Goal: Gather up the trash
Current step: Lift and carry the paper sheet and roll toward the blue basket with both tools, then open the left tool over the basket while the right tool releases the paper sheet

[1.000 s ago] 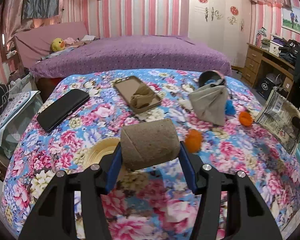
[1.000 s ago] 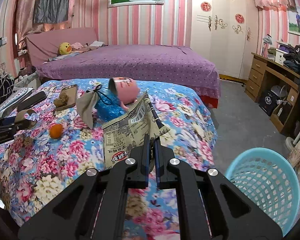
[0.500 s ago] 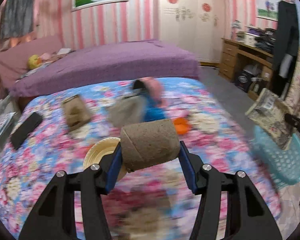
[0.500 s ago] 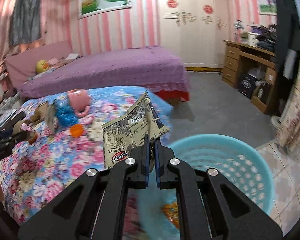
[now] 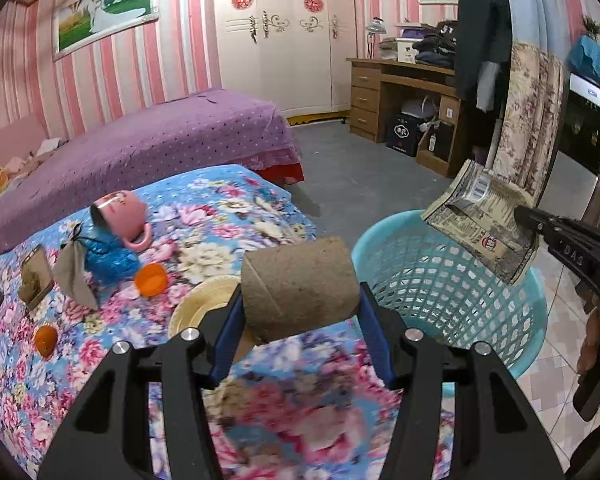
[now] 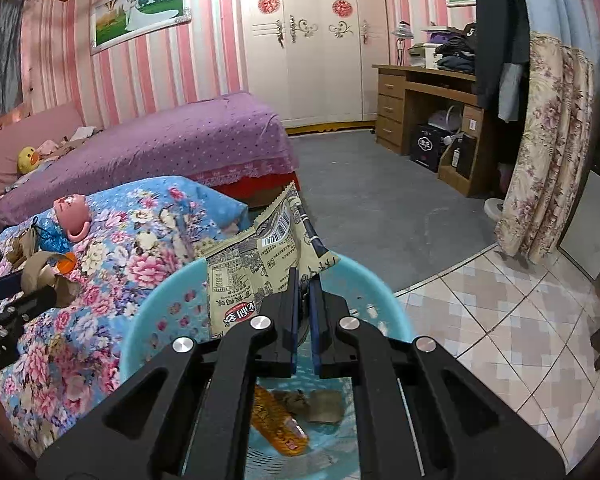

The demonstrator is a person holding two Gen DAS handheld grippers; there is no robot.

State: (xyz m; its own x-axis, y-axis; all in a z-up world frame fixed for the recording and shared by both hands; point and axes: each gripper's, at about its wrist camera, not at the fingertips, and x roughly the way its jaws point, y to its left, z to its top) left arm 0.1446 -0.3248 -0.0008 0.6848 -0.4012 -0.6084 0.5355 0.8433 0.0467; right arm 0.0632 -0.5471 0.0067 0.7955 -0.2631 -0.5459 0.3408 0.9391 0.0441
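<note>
My left gripper (image 5: 300, 308) is shut on a brown cardboard roll (image 5: 298, 286) and holds it over the floral table's right edge, beside the light blue basket (image 5: 452, 292). My right gripper (image 6: 305, 276) is shut on a beige printed snack wrapper (image 6: 260, 272) and holds it above the basket (image 6: 168, 292). The wrapper (image 5: 480, 226) also shows in the left wrist view, over the basket's far rim. Trash lies in the basket's bottom: an orange wrapper (image 6: 278, 428) and brown scraps (image 6: 316, 406).
On the floral table (image 5: 220, 208) lie a pink mug (image 5: 118, 214), a blue net bag (image 5: 110, 258), a grey paper scrap (image 5: 74, 276), two orange caps (image 5: 151, 279), a yellow plate (image 5: 200, 306) and a phone (image 5: 36, 276). A purple bed, wooden desk and curtain stand beyond.
Both grippers have swung right, from over the table toward the basket. The right gripper with the wrapper now hangs over the basket. The left still holds the roll.
</note>
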